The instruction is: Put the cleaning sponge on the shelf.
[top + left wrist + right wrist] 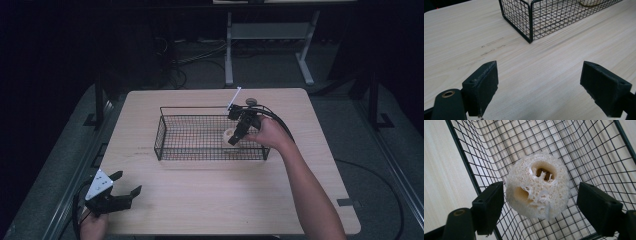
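Jaws on my right tool (540,207) are spread wide, one on each side of the loofah slice (538,186), not clamped. Left jaw looks right at its edge, right jaw has a clear gap. Tool is dipped inside the wire basket (165,131) at its right end, my right hand (270,133) just over the rim. Mesh wall close behind the slice, near wall under the jaws, so little room to swing in there. Loofah slice sits on the basket floor, tilted up toward the camera; nothing else in the basket that I can see. My left tool (117,192) is also wide open, holding nothing, low over bare counter (225,200) near the front-left corner, well apart from the basket. Open counter all round it; basket corner is the nearest obstacle ahead.
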{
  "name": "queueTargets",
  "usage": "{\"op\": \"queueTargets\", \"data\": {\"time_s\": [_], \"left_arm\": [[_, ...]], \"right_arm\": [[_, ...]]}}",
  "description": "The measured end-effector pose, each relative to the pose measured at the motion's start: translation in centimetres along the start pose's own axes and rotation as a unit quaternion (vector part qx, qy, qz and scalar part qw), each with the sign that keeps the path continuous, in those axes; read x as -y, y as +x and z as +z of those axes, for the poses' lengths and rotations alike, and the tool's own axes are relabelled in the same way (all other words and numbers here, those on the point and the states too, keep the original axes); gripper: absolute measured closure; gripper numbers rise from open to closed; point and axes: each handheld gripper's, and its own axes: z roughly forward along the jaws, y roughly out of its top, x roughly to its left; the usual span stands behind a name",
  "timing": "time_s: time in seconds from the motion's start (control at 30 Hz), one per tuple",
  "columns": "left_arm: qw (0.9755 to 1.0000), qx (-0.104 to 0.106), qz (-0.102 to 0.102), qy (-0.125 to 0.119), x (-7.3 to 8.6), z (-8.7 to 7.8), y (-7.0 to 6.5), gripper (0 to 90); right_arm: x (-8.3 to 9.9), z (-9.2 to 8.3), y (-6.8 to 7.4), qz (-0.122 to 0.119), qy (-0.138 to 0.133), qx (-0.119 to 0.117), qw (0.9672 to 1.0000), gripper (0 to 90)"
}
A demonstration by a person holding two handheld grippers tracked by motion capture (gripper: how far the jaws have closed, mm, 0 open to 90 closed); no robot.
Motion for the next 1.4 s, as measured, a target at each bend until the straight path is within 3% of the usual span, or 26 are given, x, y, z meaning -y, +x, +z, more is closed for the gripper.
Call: {"op": "queueTargets", "data": {"time_s": [1.4], "left_arm": [[1.0, 0.002, 0.0, -0.001, -0.1, 0.2, 0.0, 14.1]], "right_arm": [[0.7, -2.8, 1.0, -0.002, -0.026, 0.003, 0.9997, 20.8]]}}
